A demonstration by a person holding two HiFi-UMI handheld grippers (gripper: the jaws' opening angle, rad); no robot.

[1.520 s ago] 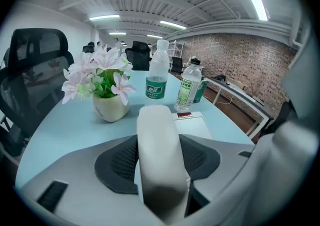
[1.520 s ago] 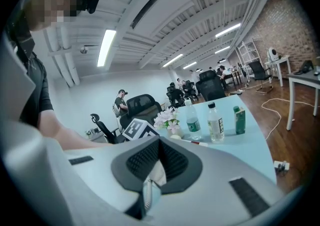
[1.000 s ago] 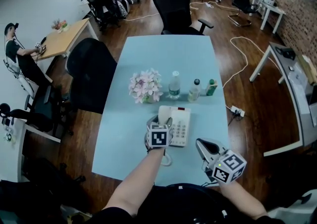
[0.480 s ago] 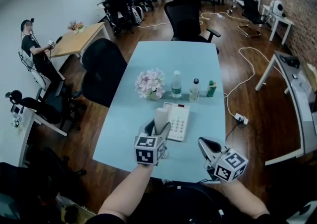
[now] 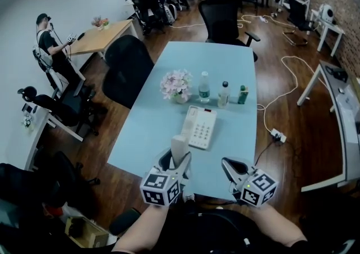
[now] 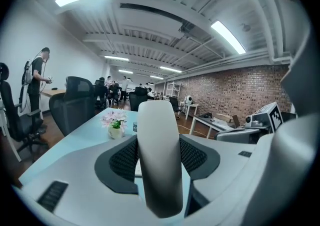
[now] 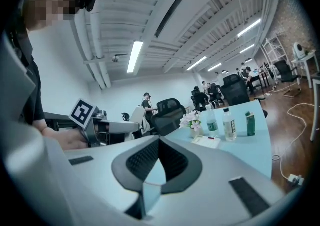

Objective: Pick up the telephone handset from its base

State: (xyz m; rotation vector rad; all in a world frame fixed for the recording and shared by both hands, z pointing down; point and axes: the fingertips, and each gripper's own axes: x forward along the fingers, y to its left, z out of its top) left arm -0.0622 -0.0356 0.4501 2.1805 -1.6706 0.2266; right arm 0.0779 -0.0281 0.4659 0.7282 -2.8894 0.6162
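My left gripper [image 5: 178, 160] is shut on the white telephone handset [image 5: 179, 147], which stands upright between its jaws above the table's near edge. In the left gripper view the handset [image 6: 159, 160] fills the middle, with a black pad on each side of it. The white telephone base [image 5: 201, 127] with its keypad lies on the light blue table [image 5: 230, 73], beyond the handset and apart from it. My right gripper [image 5: 232, 167] hovers at the near edge to the right, shut and empty. In the right gripper view its pads [image 7: 142, 162] meet at the tip, and the base [image 7: 206, 141] lies ahead.
Behind the base stand a pot of pink flowers [image 5: 176, 85], two clear bottles [image 5: 204, 87] [image 5: 224, 94] and a small green bottle [image 5: 242, 94]. Black office chairs [image 5: 126, 67] [image 5: 225, 19] flank the table. A person [image 5: 50, 45] stands far left. A power strip [image 5: 278, 135] lies on the floor at right.
My left gripper has risen and drawn back toward me with the handset, which now hangs clear of the base. The right gripper shifted slightly along the near edge.
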